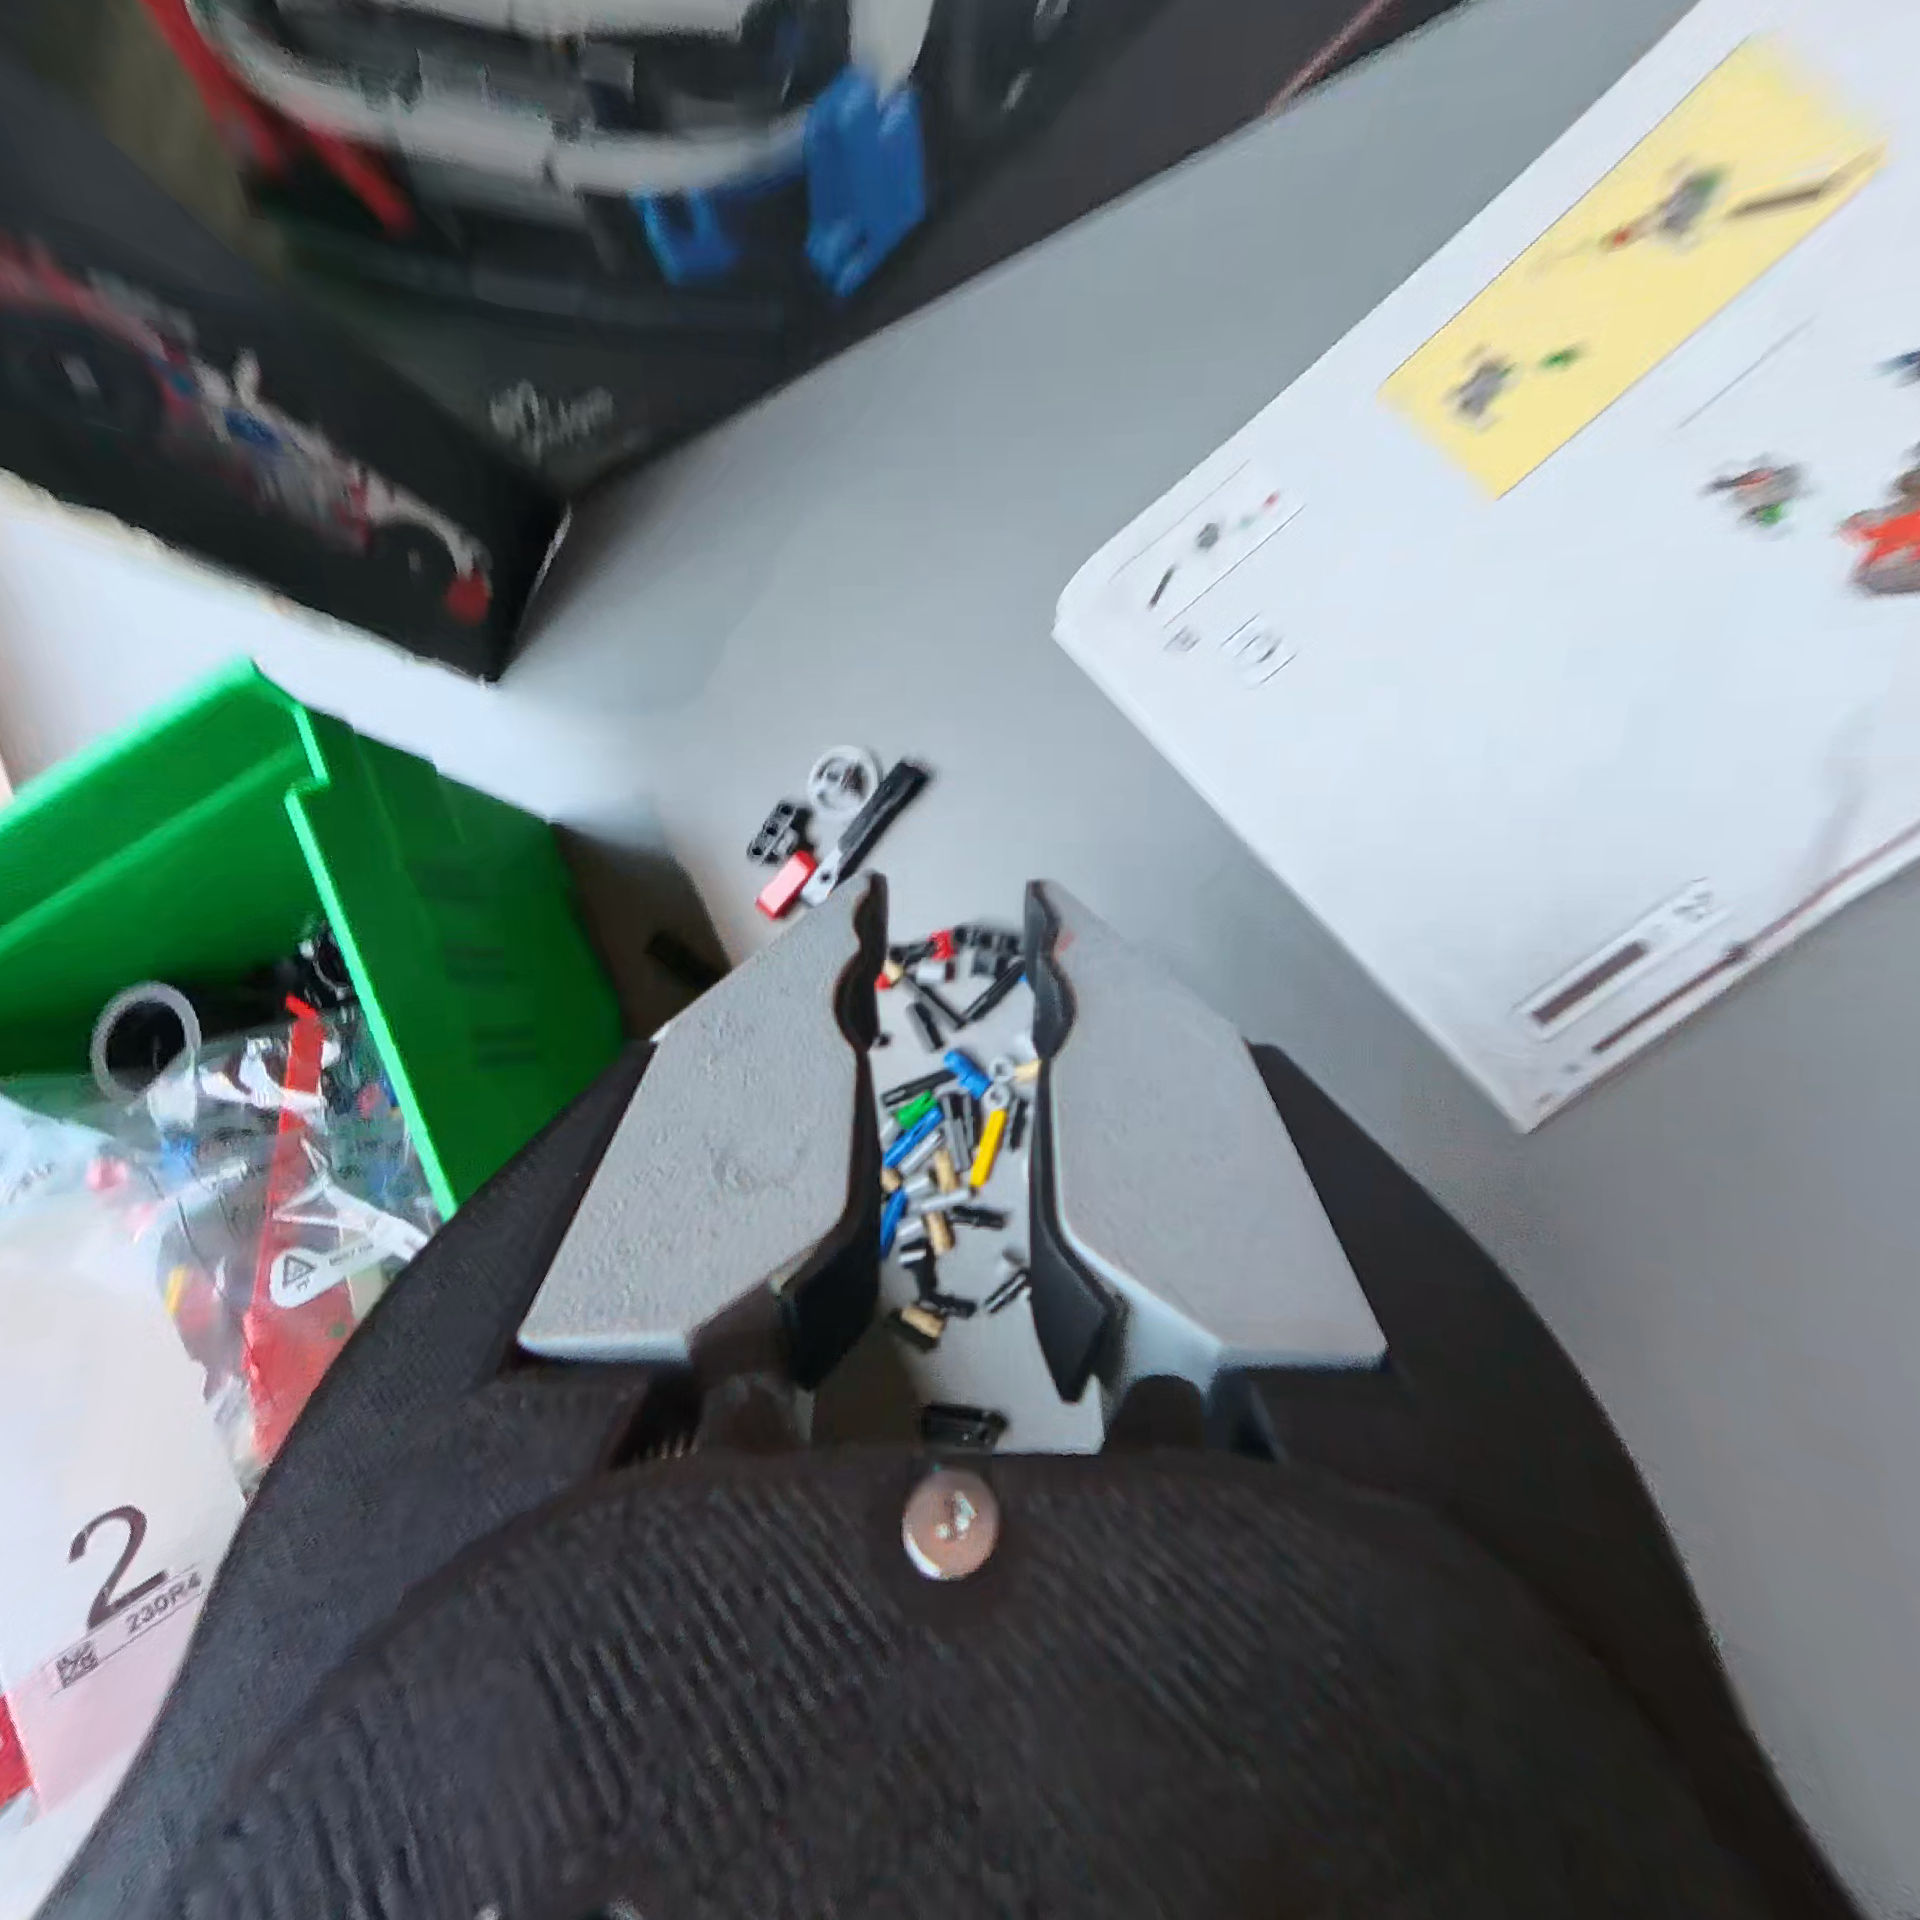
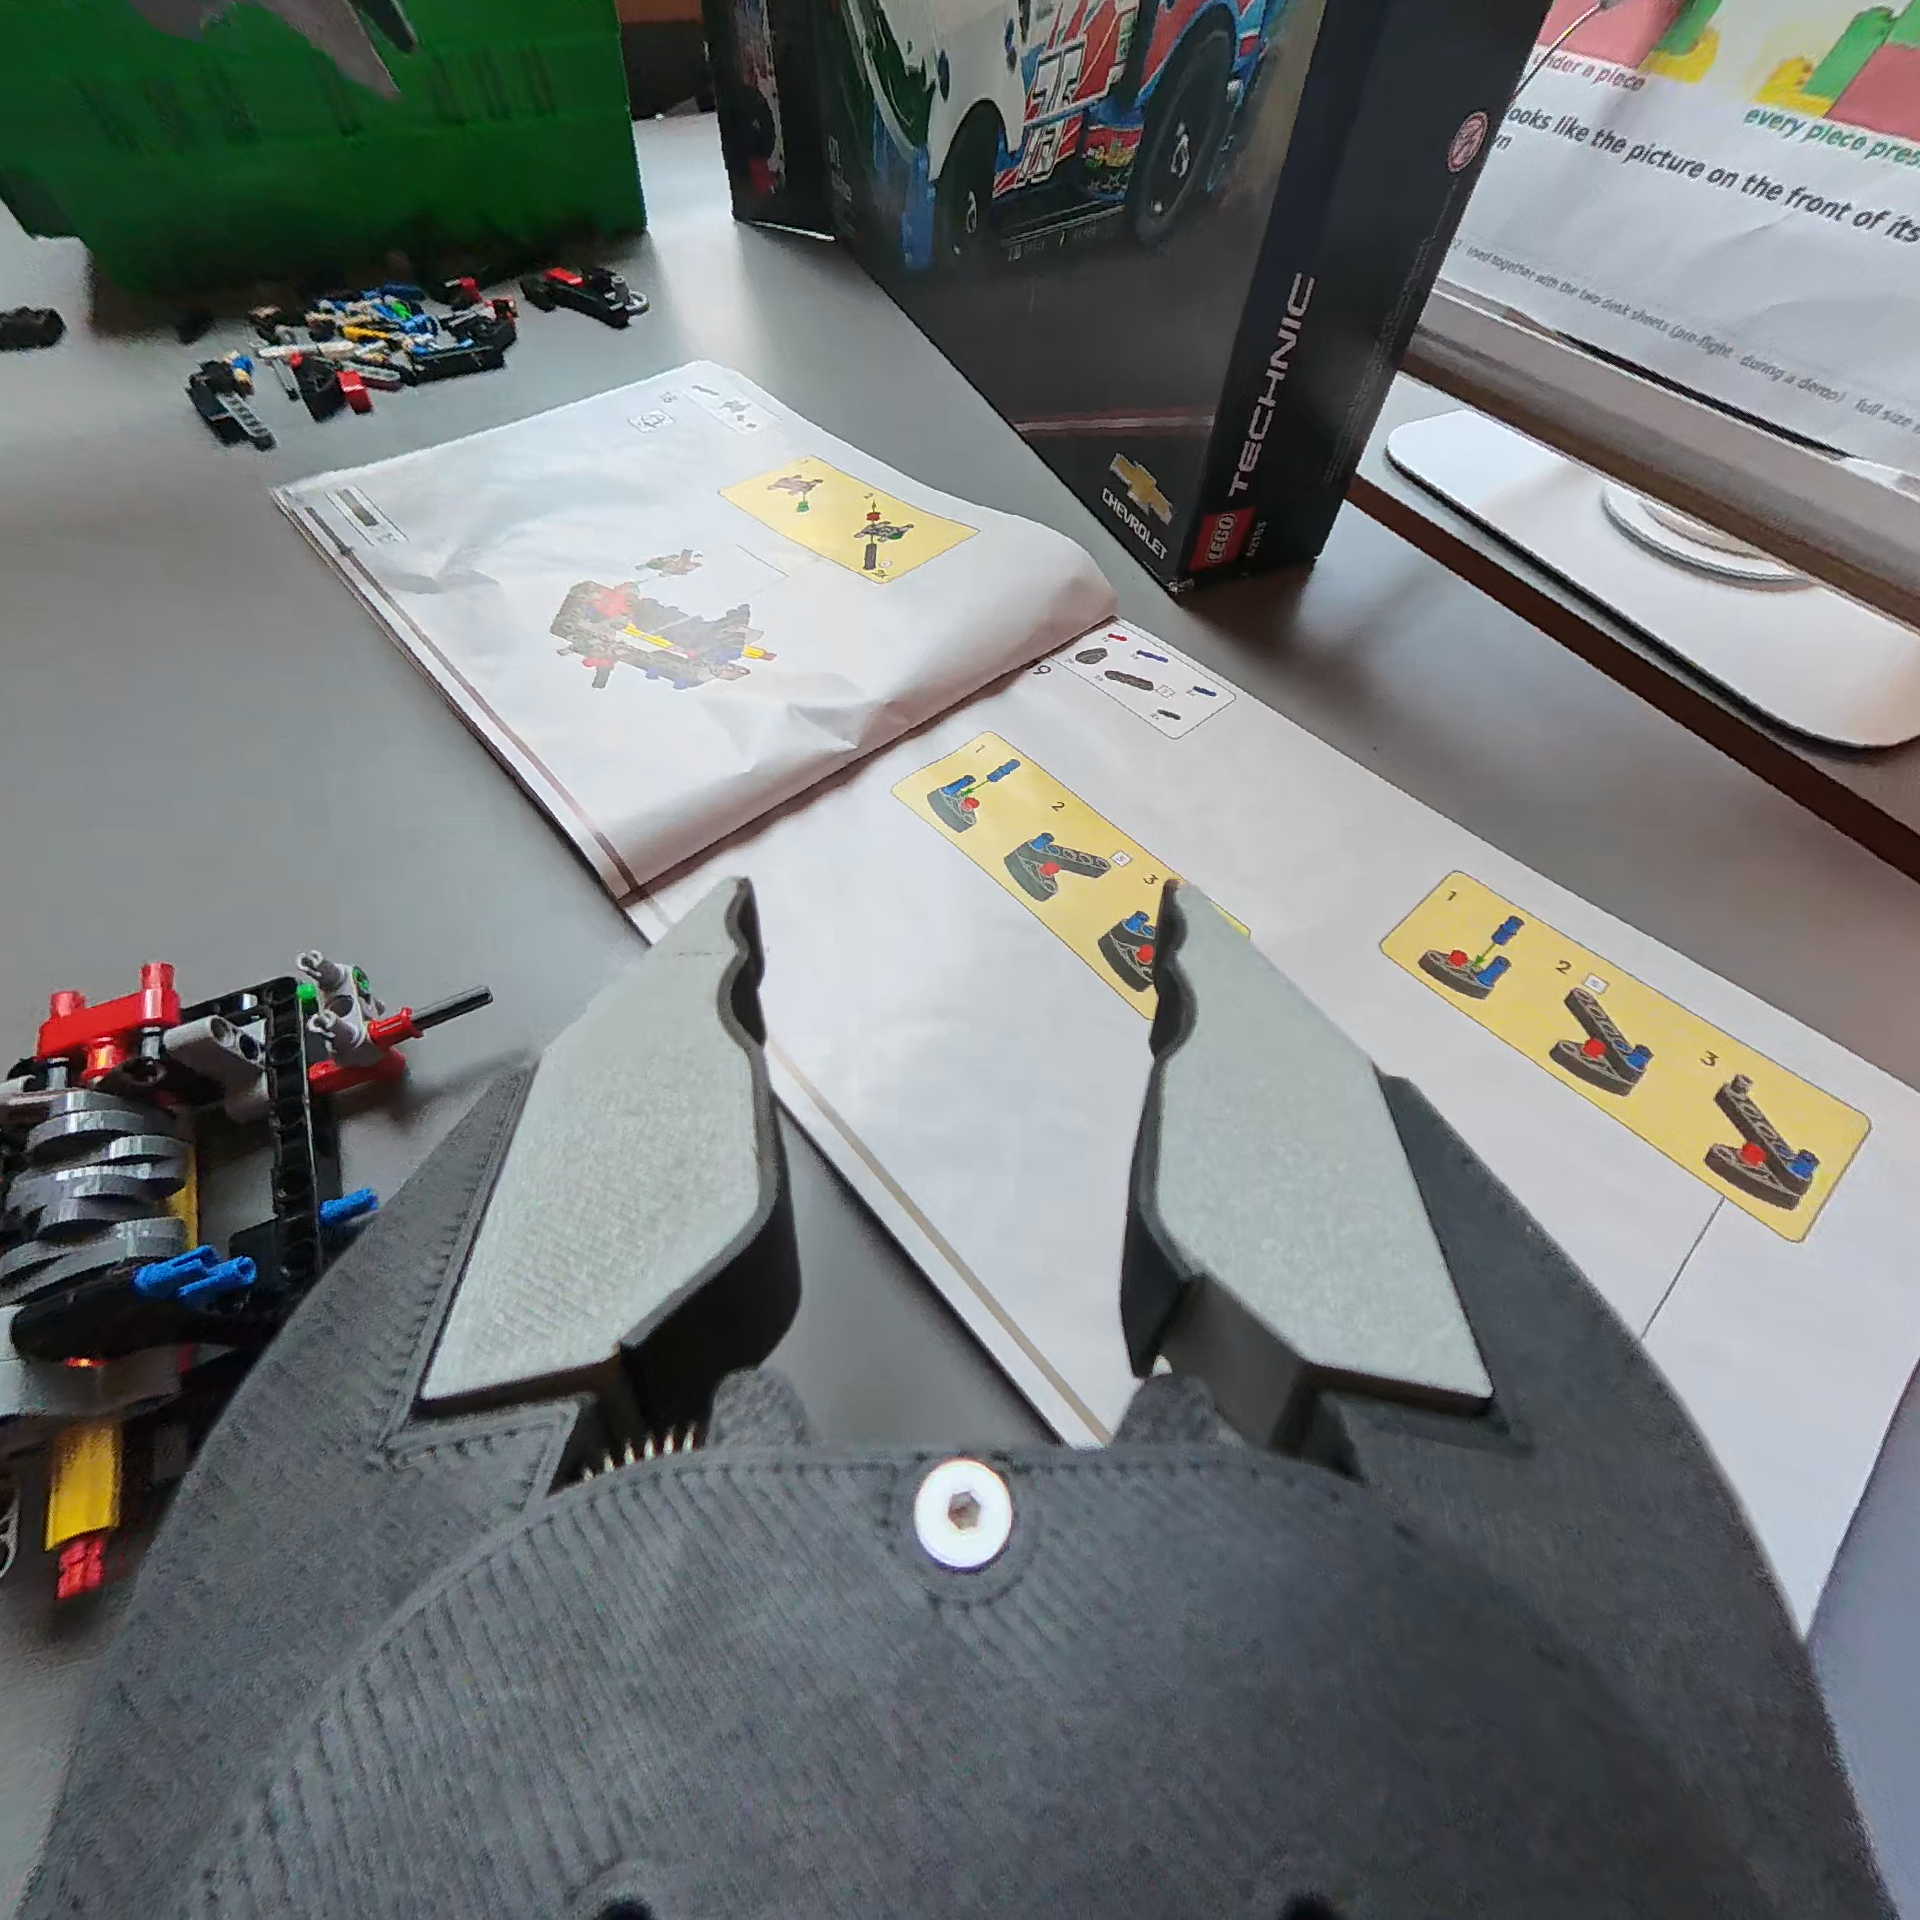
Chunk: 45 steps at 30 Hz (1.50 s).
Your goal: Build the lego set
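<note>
The left gripper, jaws apart and empty, hangs over the scattered loose pieces beside the green bin. The right gripper, also spread and empty, hovers over the open instruction booklet. The partly built model lies left of it on the table, its long axis running near to far and its black axle pointing right.

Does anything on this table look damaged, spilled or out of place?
Only small things. The left page of the open instruction booklet is creased and lifts near the fold. The loose Lego pieces lie scattered on the table beside the green bin, not sorted. Nothing looks broken.
</note>
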Motion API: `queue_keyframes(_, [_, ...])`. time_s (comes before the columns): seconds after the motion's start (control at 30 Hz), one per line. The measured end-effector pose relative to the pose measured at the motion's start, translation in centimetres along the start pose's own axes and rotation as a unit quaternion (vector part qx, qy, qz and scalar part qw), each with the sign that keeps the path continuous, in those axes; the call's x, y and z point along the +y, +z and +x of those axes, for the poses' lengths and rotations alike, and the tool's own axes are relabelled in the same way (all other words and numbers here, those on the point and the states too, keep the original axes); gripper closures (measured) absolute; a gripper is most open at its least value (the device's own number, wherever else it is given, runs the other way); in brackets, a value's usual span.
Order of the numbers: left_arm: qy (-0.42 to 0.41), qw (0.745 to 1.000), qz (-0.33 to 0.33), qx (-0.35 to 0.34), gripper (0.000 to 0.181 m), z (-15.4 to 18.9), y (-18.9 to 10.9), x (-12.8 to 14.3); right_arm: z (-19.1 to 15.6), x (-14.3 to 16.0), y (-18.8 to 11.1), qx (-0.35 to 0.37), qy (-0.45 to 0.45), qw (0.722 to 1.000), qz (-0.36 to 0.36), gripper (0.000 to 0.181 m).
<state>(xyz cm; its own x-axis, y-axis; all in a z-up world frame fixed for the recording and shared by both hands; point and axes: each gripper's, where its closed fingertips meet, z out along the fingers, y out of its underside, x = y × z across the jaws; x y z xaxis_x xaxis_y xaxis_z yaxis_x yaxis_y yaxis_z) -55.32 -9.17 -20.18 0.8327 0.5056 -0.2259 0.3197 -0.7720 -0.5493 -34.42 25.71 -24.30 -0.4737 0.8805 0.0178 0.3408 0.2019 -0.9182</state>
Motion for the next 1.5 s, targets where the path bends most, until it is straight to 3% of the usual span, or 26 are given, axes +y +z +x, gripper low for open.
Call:
queue_keyframes(0.17, [-0.031, 0.995, -0.090, 0.012, 0.160, -1.6, 3.4, 3.5, 0.7, 0.4, -0.3, 0.019, 0.002, 1.000, -0.012, 0.113])
queue_keyframes(0.73, [-0.024, 0.996, -0.082, 0.003, 0.155, -1.5, 4.6, 2.5, 2.6, 0.2, -1.1, 0.018, 0.076, 0.997, 0.018, 0.112])
queue_keyframes(1.0, [0.001, 0.995, -0.094, 0.013, 0.157, -1.2, 3.1, 2.7, 2.6, 0.4, -0.9, 0.008, 0.086, 0.996, 0.008, 0.112])
queue_keyframes(1.2, [0.017, 0.991, -0.135, 0.011, 0.160, -2.3, 2.2, 3.4, 2.4, 0.6, -0.7, 0.007, 0.080, 0.997, -0.002, 0.114])
queue_keyframes(1.5, [-0.006, 0.984, -0.174, 0.032, 0.160, -2.9, 4.4, 5.8, 2.6, 0.5, -0.8, 0.008, 0.087, 0.996, 0.006, 0.116])
